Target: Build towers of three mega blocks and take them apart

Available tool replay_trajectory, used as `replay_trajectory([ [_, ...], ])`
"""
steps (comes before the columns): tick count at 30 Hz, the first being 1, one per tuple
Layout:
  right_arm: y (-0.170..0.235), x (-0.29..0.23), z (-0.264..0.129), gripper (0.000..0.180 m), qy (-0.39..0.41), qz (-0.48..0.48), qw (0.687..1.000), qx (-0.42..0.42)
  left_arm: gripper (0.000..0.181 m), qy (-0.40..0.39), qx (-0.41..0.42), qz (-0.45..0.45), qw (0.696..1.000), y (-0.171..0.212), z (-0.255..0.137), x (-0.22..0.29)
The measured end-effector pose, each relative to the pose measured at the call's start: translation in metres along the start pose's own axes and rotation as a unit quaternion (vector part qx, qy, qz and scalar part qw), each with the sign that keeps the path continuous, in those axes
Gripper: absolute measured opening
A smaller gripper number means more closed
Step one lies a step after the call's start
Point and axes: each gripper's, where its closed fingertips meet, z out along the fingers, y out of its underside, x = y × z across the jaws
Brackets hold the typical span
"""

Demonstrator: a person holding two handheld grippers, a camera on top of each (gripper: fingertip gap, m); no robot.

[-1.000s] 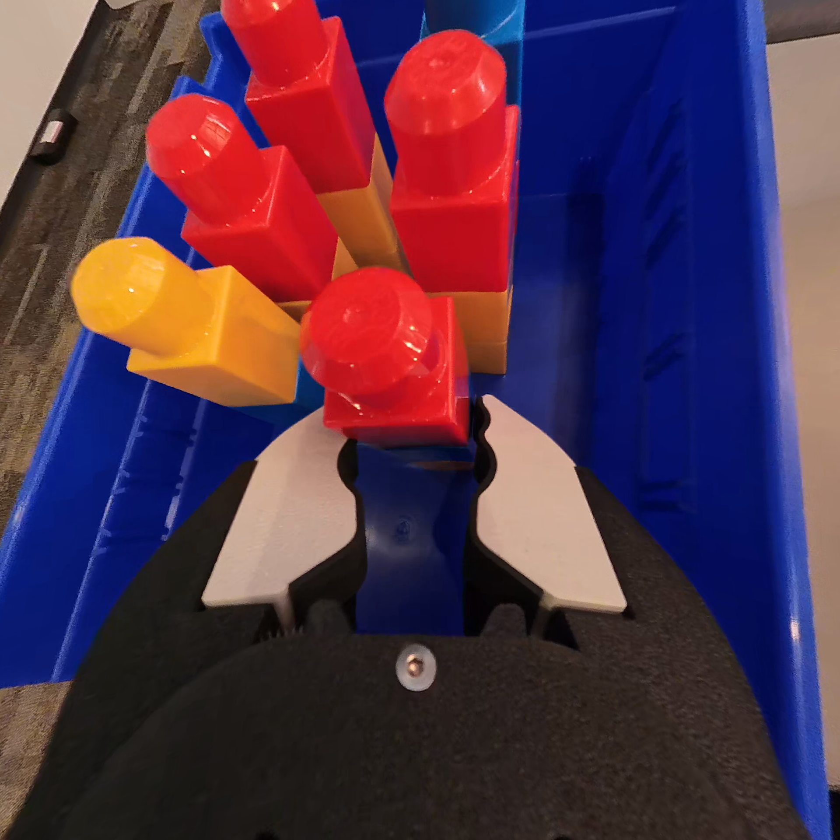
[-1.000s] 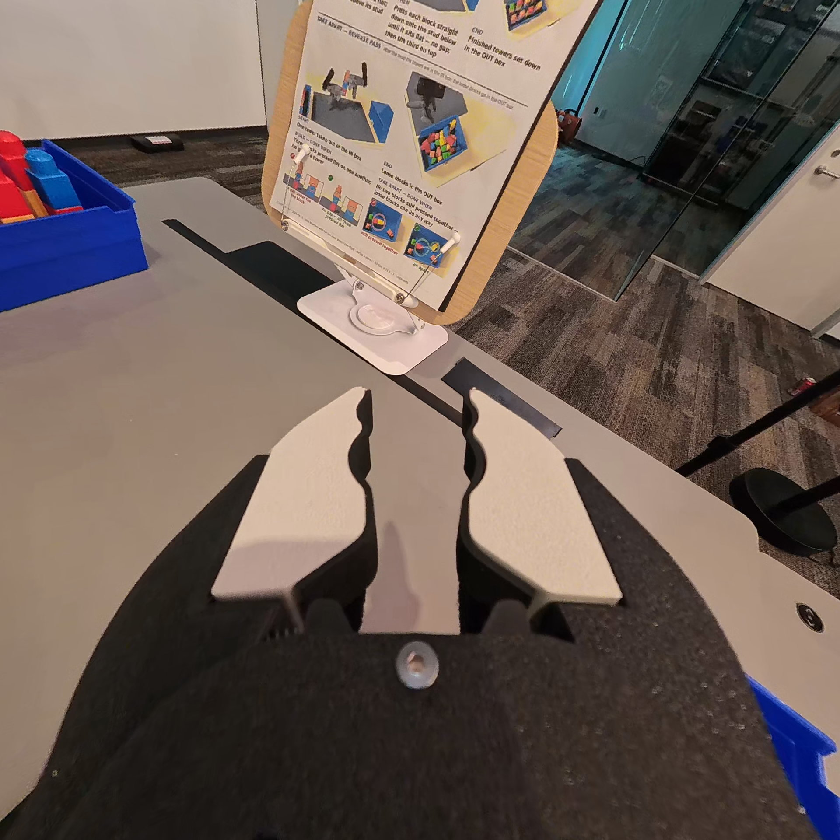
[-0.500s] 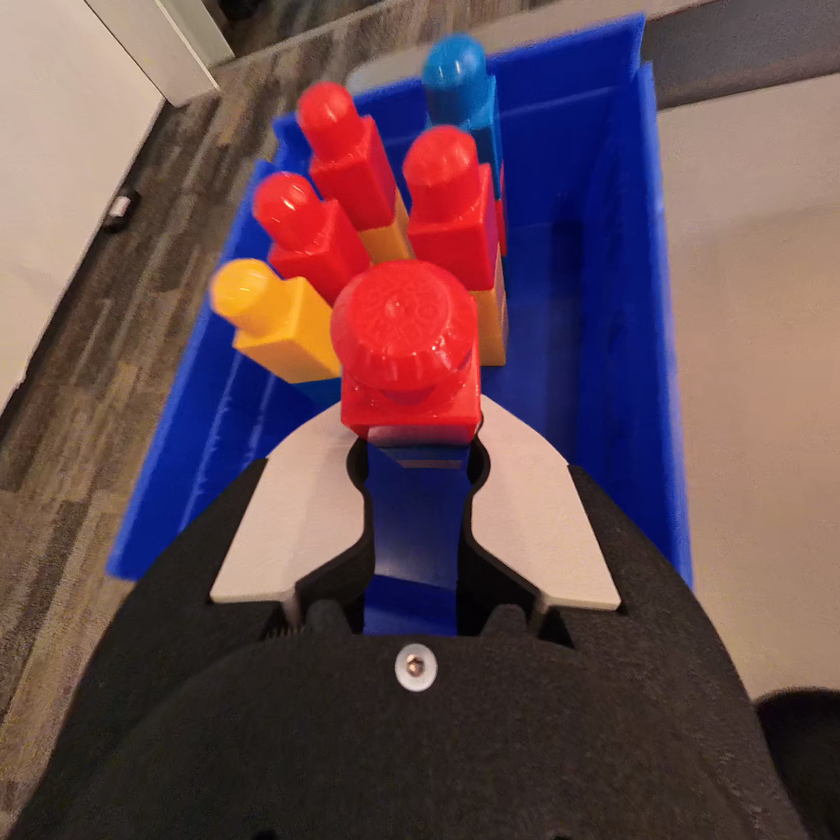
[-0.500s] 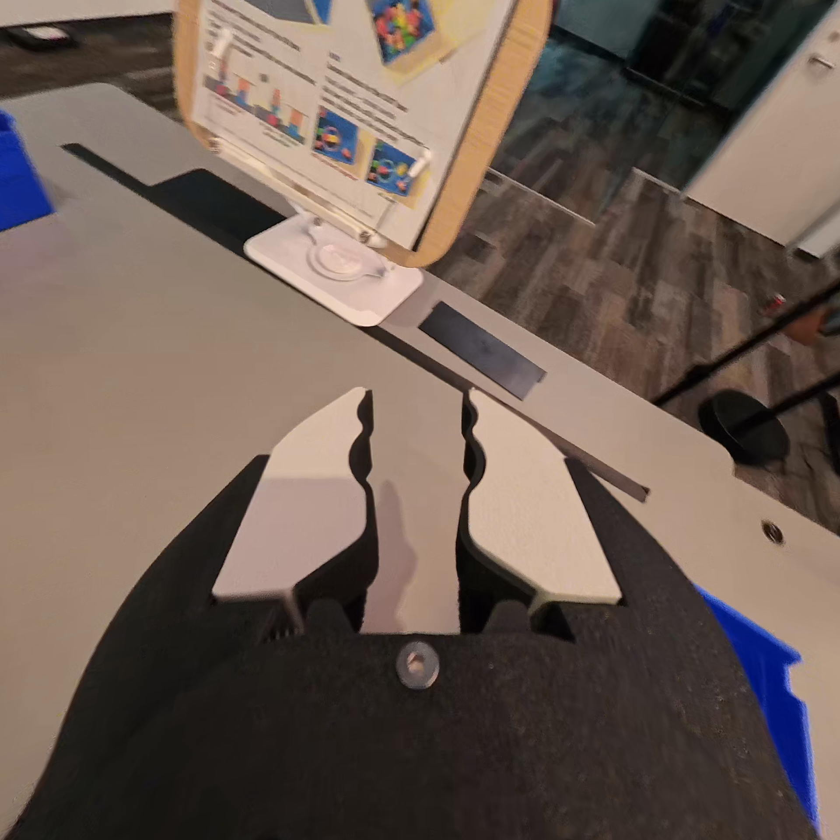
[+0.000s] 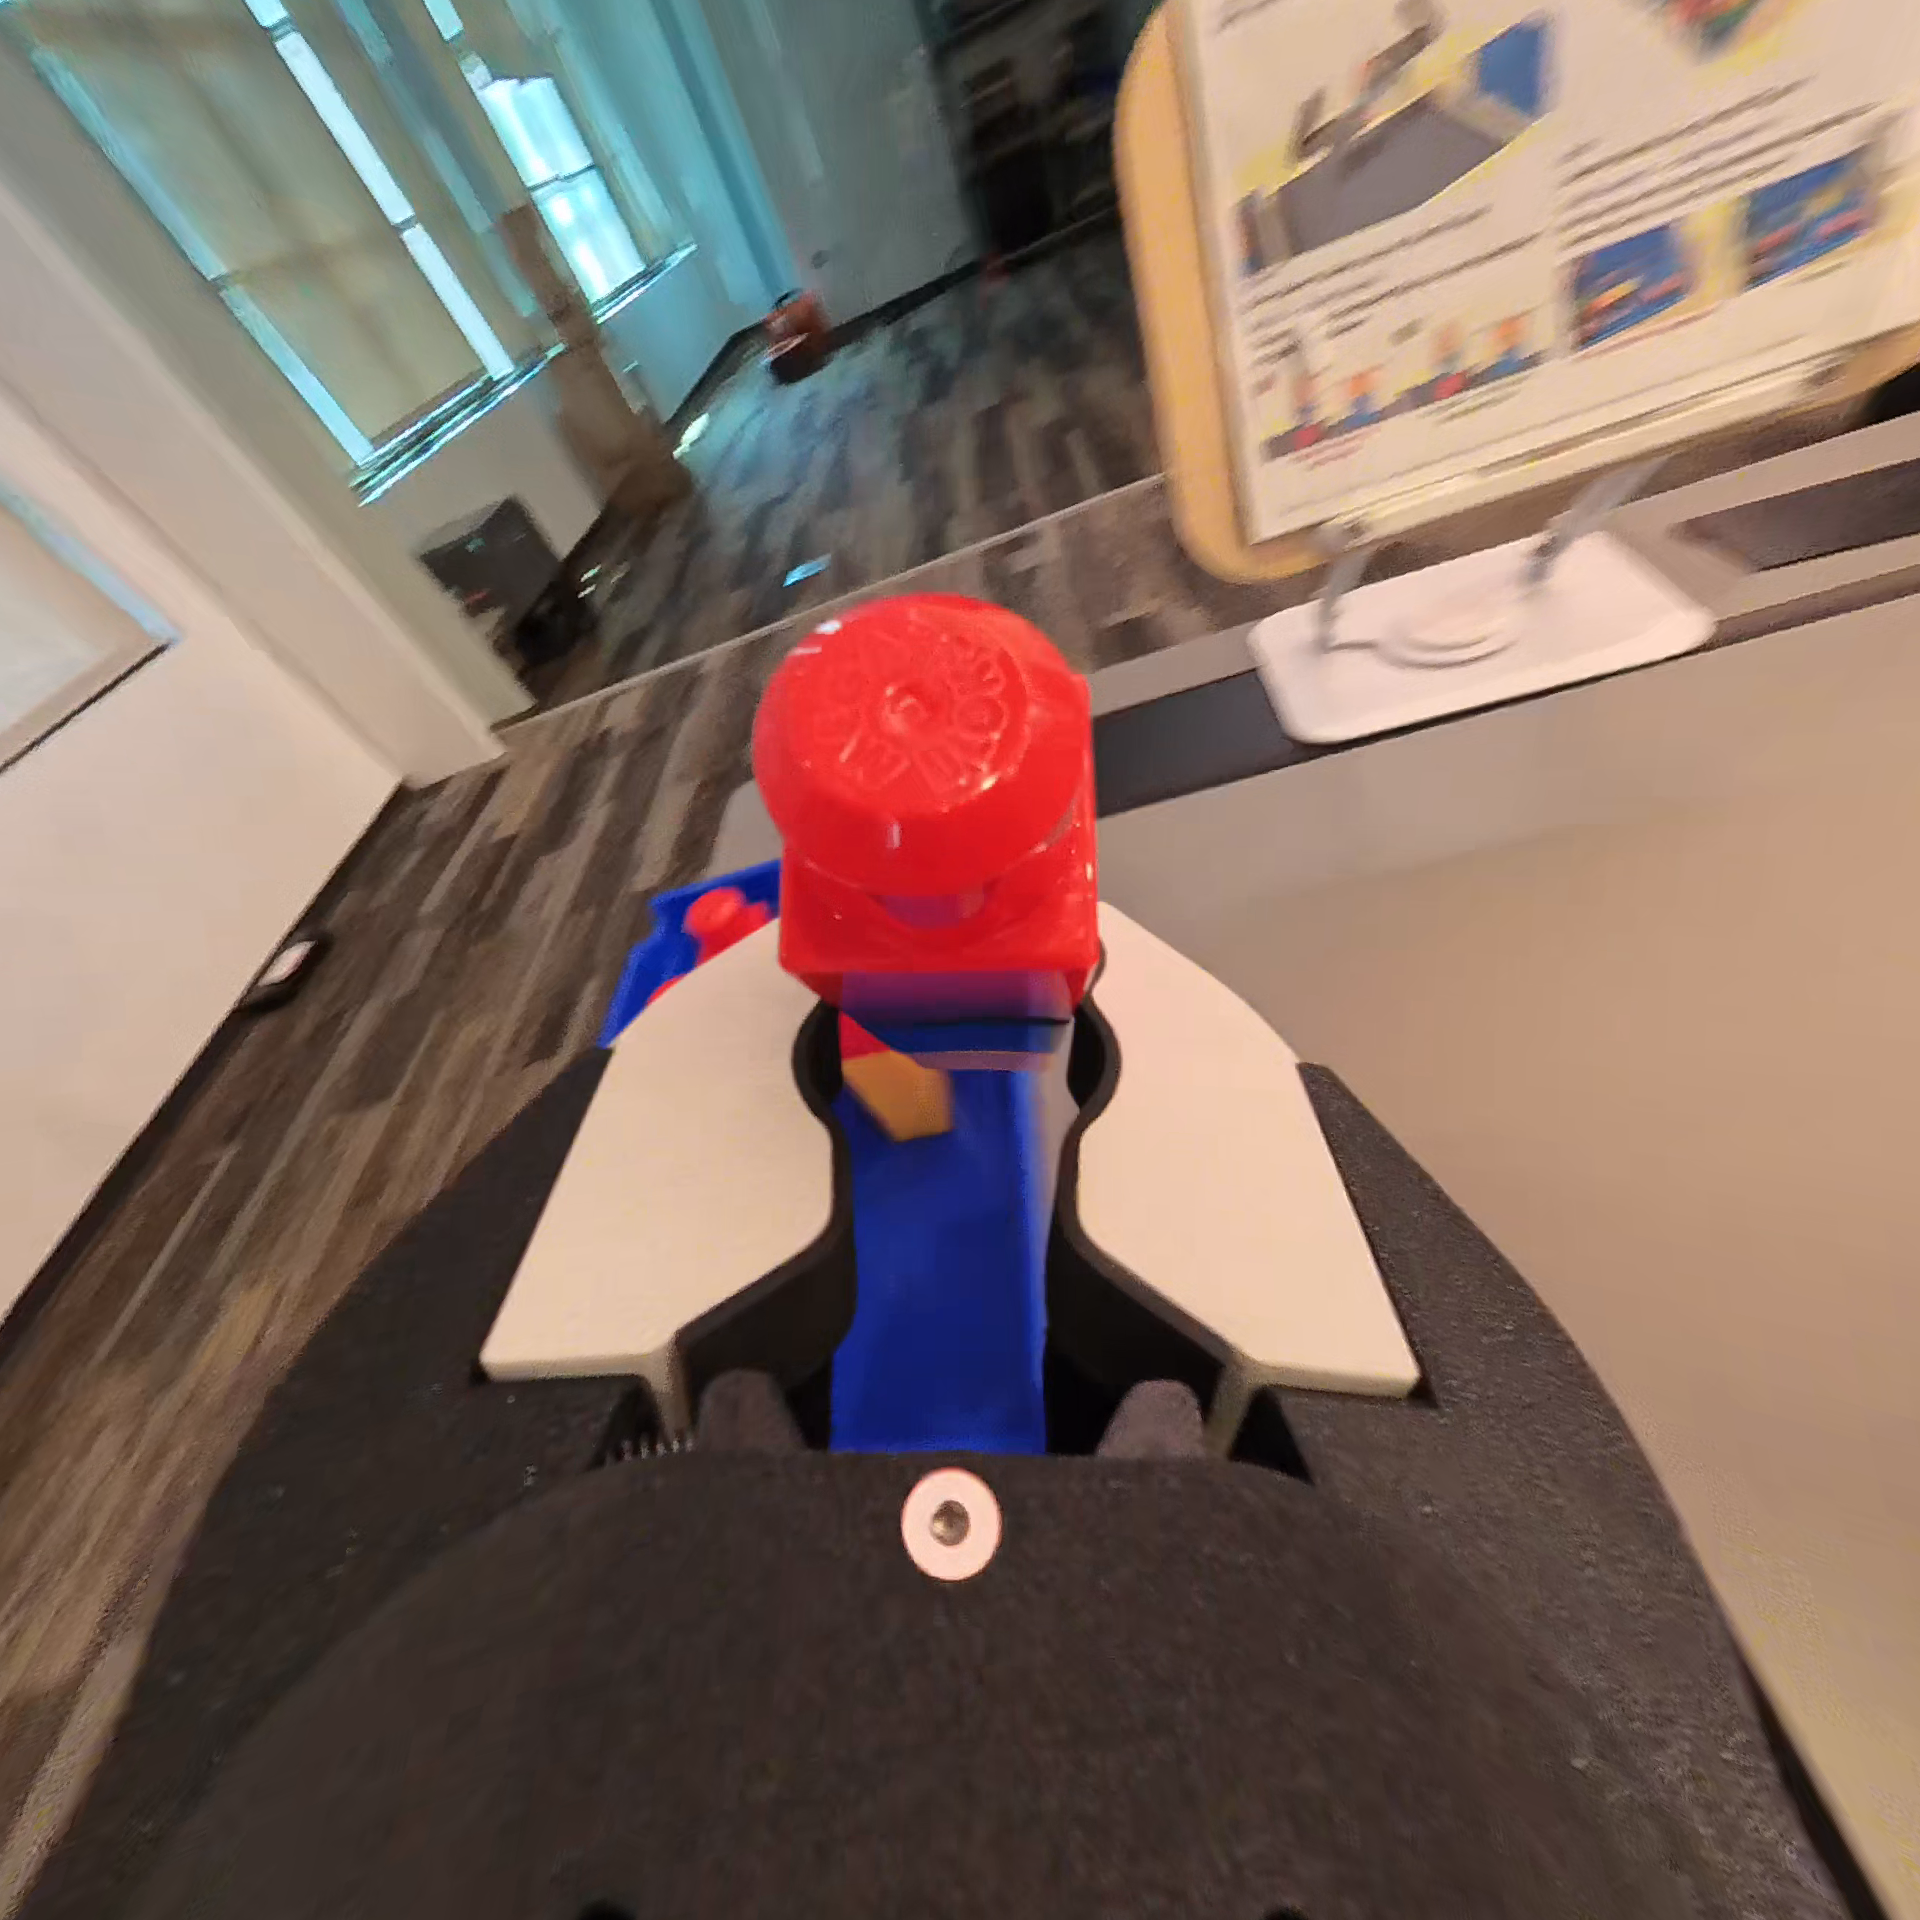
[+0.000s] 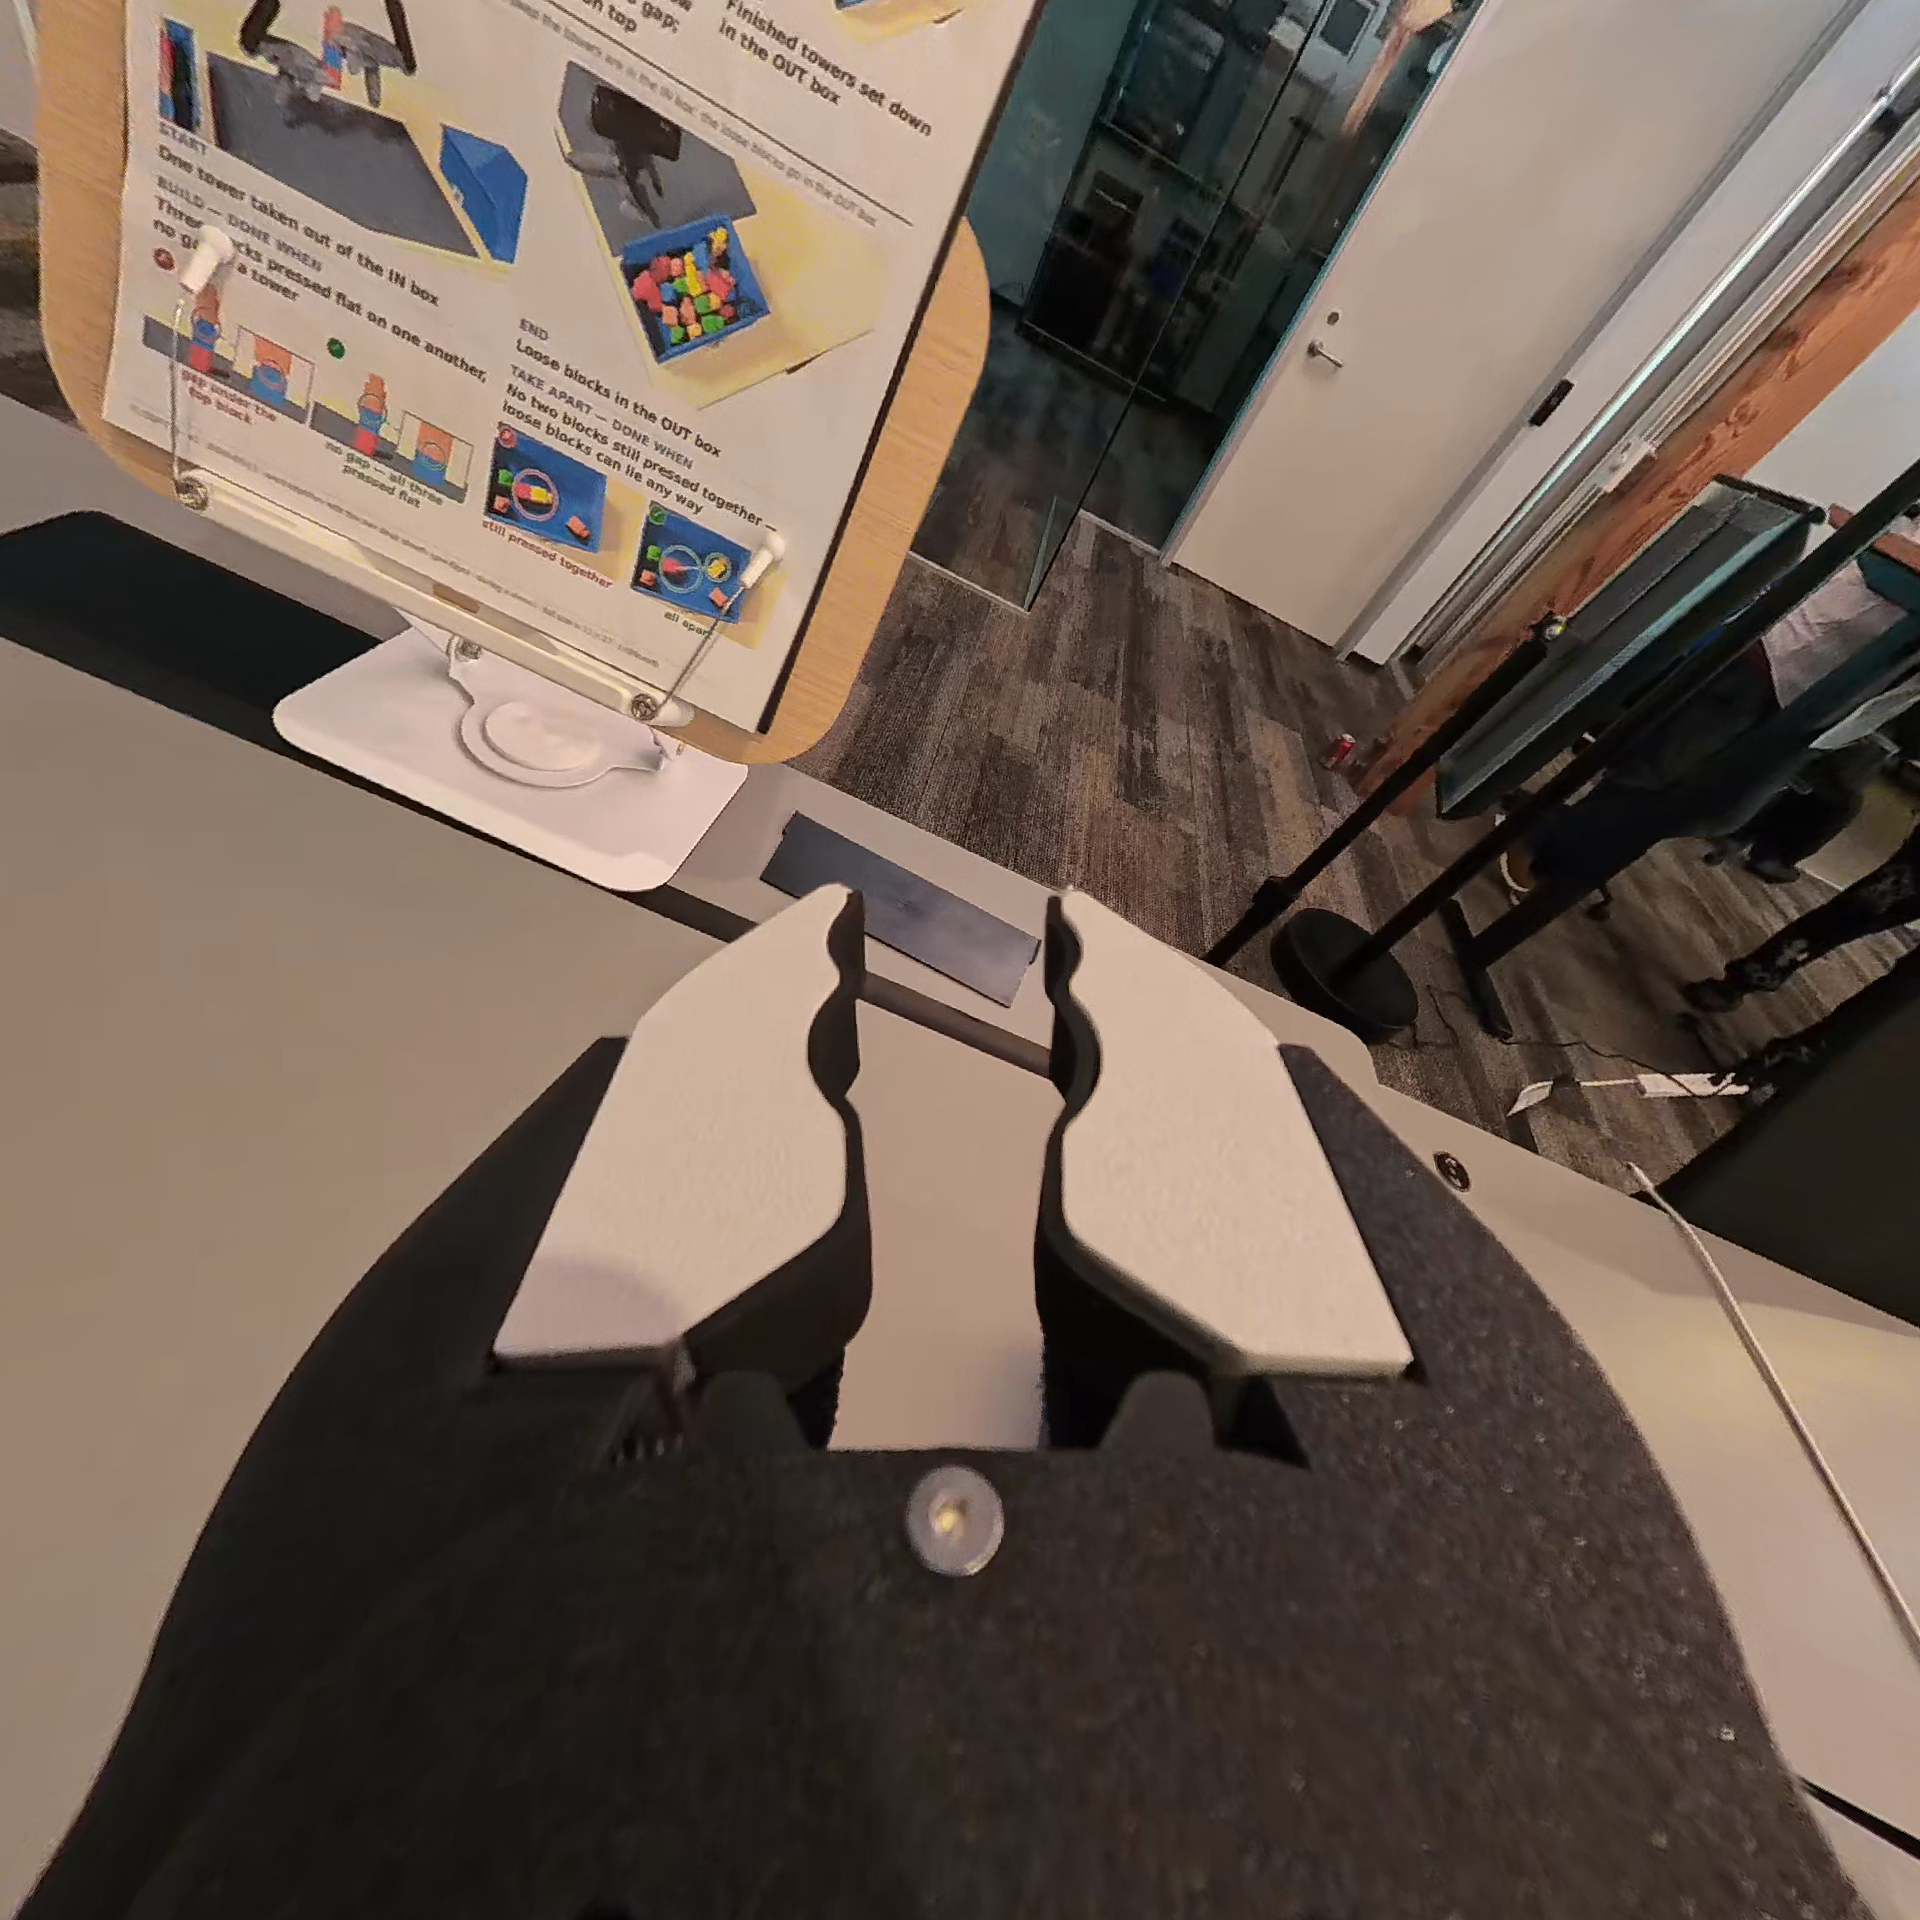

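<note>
The tower point(image 5: 940, 894) of mega blocks sits pinched between the 2 pale fingers point(image 5: 686, 1174) of the left gripper point(image 5: 951, 1023), which close on its sides just under the top block. That top block is red, its round stud facing the camera at 12 o'clock from the fingertips; beneath it a blue block shows between the tips. Whether a 3rd block completes the stack cannot be told, since the lower part is hidden by the fingers. Behind the gap, toward 6 o'clock of the tower, lies the blue bin point(image 5: 935, 1299), with a small orange block point(image 5: 902, 1099) visible in it; another corner of the bin, holding red pieces, peeks out at 9 o'clock of the tower. The left wrist view is motion-blurred. At 2 o'clock stands the instruction board point(image 5: 1538, 260) on its white base, on the grey table point(image 5: 1507, 987).

The right gripper point(image 6: 951, 925) holds nothing: its 2 fingers point(image 6: 717, 1143) are spread apart, with bare table point(image 6: 260, 1039) showing through the gap. It hovers above the tabletop, tips toward the far edge. The instruction board point(image 6: 499, 312) stands at 11 o'clock from those tips, its white base point(image 6: 509, 779) resting on the table. A dark rectangular strip point(image 6: 899, 904) lies just beyond the tips at 12 o'clock. At 2 o'clock, off the table, a black stand base point(image 6: 1345, 977) sits on the wood-pattern floor point(image 6: 1091, 727).
</note>
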Motion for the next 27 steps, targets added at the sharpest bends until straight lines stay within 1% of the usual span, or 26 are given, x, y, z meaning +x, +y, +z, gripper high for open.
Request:
replay_trajectory([
  [4, 0.000, -0.008, 0.002, 0.033, 0.000, -0.016, 1.000, -0.008, 0.040, 0.120, 0.039, -0.015, 0.992, -0.032, 0.006, 0.055],
  [8, 0.001, -0.011, 0.005, 0.033, 0.009, -0.034, 0.999, -0.017, 0.040, 0.243, 0.078, -0.023, 0.967, -0.059, 0.014, 0.113],
  [11, 0.002, -0.011, 0.007, 0.033, 0.014, -0.042, 0.999, -0.021, 0.040, 0.336, 0.092, -0.030, 0.937, -0.079, 0.020, 0.163],
  [13, 0.004, -0.014, 0.010, 0.033, 0.011, -0.046, 0.998, -0.028, 0.040, 0.407, 0.103, -0.036, 0.907, -0.095, 0.019, 0.198],
  [15, 0.005, -0.023, 0.014, 0.035, -0.017, -0.048, 0.998, -0.027, 0.040, 0.471, 0.112, -0.042, 0.874, -0.110, 0.017, 0.229],
  [16, 0.004, -0.033, 0.016, 0.036, -0.056, -0.046, 0.997, -0.017, 0.040, 0.500, 0.109, -0.043, 0.858, -0.116, 0.016, 0.242],
  [17, 0.002, -0.050, 0.016, 0.038, -0.120, -0.038, 0.992, -0.001, 0.040, 0.528, 0.107, -0.045, 0.842, -0.122, 0.015, 0.254],
  [18, -0.002, -0.071, 0.011, 0.040, -0.204, -0.024, 0.978, 0.020, 0.040, 0.552, 0.107, -0.050, 0.826, -0.129, 0.014, 0.264],
  [19, -0.006, -0.090, 0.001, 0.040, -0.286, -0.010, 0.958, 0.039, 0.040, 0.572, 0.107, -0.056, 0.811, -0.135, 0.013, 0.272],
  [20, -0.010, -0.103, -0.010, 0.040, -0.350, 0.001, 0.935, 0.054, 0.040, 0.588, 0.105, -0.058, 0.800, -0.139, 0.013, 0.278],
  [21, -0.014, -0.111, -0.021, 0.041, -0.395, 0.008, 0.916, 0.068, 0.040, 0.599, 0.103, -0.058, 0.792, -0.141, 0.013, 0.283],
  [23, -0.022, -0.119, -0.039, 0.043, -0.449, 0.010, 0.888, 0.098, 0.040, 0.604, 0.109, -0.066, 0.787, -0.143, 0.018, 0.286],
  [24, -0.026, -0.123, -0.049, 0.043, -0.473, 0.007, 0.874, 0.114, 0.040, 0.611, 0.115, -0.075, 0.779, -0.142, 0.018, 0.286],
  [26, -0.031, -0.136, -0.072, 0.042, -0.535, 0.003, 0.834, 0.139, 0.040, 0.637, 0.114, -0.097, 0.756, -0.139, 0.016, 0.287],
  [27, -0.031, -0.142, -0.079, 0.045, -0.557, 0.000, 0.819, 0.141, 0.040, 0.652, 0.103, -0.103, 0.744, -0.136, 0.016, 0.287],
])
